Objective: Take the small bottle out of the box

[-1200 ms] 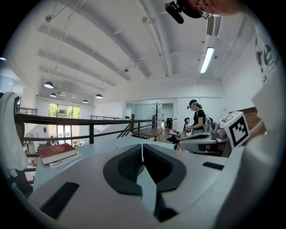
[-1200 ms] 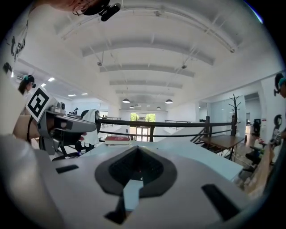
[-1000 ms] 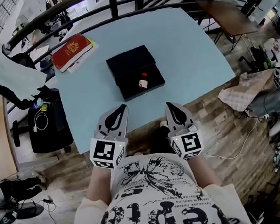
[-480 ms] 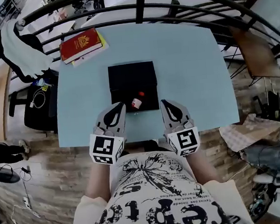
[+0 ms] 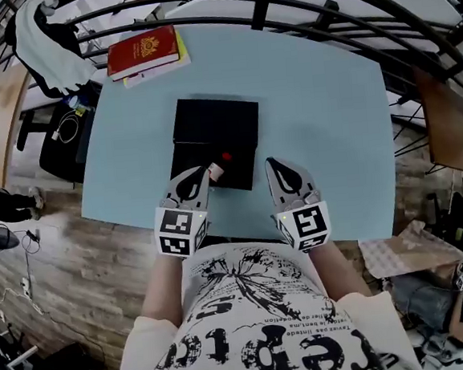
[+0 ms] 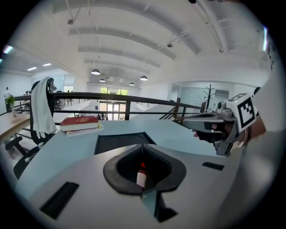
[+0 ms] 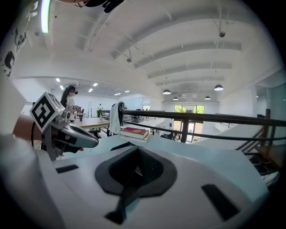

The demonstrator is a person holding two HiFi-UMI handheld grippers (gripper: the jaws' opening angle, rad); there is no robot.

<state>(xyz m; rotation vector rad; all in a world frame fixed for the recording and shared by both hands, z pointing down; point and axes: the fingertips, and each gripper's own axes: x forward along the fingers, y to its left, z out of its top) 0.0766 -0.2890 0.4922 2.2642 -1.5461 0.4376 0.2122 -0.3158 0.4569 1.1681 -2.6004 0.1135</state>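
Observation:
An open black box (image 5: 215,133) lies on the pale blue table (image 5: 321,108). In its near half lies the small white bottle (image 5: 216,169) with a red cap. My left gripper (image 5: 204,173) is shut and empty, its tip just left of the bottle at the box's near edge. In the left gripper view the bottle (image 6: 141,175) shows through the hole between the closed jaws (image 6: 143,146). My right gripper (image 5: 271,164) is shut and empty too, its tip at the box's near right corner. In the right gripper view (image 7: 136,150) its jaws meet, with the box (image 7: 123,146) ahead.
A red book (image 5: 143,52) on a yellow one lies at the table's far left corner. A black railing (image 5: 280,7) runs behind the table. A white jacket (image 5: 46,43) hangs over a chair at the left. The wooden floor lies below the table's edges.
Both grippers have moved forward from short of the table's near edge up to the box. The left tip now sits beside the bottle. The head view has swung left.

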